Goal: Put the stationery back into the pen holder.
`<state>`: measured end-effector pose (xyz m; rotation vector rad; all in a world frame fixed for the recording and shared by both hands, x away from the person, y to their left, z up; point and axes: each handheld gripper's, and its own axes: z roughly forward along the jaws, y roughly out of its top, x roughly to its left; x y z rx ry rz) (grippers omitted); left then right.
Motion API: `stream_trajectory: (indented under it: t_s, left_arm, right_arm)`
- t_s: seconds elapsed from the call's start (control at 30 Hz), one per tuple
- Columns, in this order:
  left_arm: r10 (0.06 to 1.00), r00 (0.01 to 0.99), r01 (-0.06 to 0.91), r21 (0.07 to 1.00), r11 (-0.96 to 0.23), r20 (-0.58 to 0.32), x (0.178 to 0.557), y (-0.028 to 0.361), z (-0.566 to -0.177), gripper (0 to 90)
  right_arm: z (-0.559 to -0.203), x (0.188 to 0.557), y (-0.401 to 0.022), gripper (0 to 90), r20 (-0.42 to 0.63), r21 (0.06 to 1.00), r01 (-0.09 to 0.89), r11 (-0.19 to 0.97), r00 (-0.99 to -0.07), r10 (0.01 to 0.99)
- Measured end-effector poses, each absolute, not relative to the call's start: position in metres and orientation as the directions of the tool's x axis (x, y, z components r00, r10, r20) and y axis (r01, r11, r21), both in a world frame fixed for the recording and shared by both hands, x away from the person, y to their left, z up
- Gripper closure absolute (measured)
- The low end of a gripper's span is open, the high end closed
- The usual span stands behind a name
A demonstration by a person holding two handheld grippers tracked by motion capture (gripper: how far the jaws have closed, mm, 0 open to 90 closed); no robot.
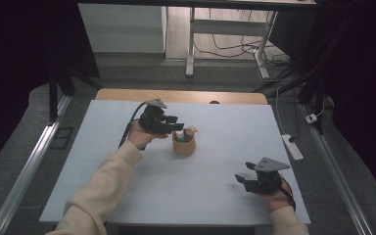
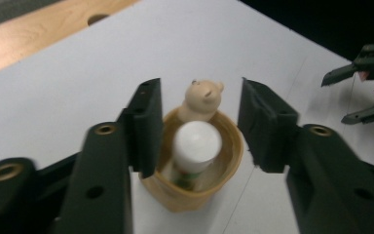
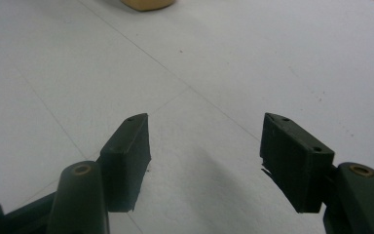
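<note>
A tan cup [image 1: 183, 145] stands near the middle of the white board [image 1: 127, 186]. It holds a white-capped tube [image 2: 196, 140] and has a small tan bear figure [image 2: 203, 100] at its rim. My left gripper [image 1: 176, 123] hovers just over the cup, open. In the left gripper view its jaws flank the white cap without touching it. My right gripper [image 1: 243, 171] rests low near the board's front right, open, with nothing between its jaws [image 3: 205, 122]. The cup's base [image 3: 146, 4] shows at the top of the right gripper view.
The white board lies on a wooden table whose far edge [image 1: 181, 95] has a hole. A power strip [image 1: 292, 147] and cables lie on the floor to the right. Metal table legs [image 1: 191, 44] stand behind.
</note>
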<state>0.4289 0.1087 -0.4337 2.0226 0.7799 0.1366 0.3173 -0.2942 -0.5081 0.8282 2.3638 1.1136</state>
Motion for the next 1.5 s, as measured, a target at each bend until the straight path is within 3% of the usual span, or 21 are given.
stream_trajectory:
  t_s: [0.13,0.57,1.13,1.5]
  left_arm:
    - [0.600,0.785,0.452,0.805,-0.385,-0.154,0.421,0.112,-0.430,40.4]
    - [0.643,0.763,0.432,0.792,-0.431,-0.067,0.377,0.147,-0.445,37.5]
    - [0.685,0.727,0.449,0.786,-0.426,-0.045,0.310,0.202,-0.489,37.0]
    - [0.694,0.718,0.461,0.778,-0.426,-0.046,0.293,0.215,-0.500,35.7]
  right_arm:
    - [-0.508,0.318,-0.294,34.8,-0.105,0.789,0.340,0.512,-0.746,0.657]
    - [-0.509,0.318,-0.295,34.8,-0.108,0.788,0.340,0.513,-0.744,0.659]
    - [-0.509,0.319,-0.299,34.6,-0.108,0.789,0.338,0.513,-0.746,0.657]
    - [-0.509,0.322,-0.302,34.6,-0.107,0.793,0.330,0.512,-0.752,0.651]
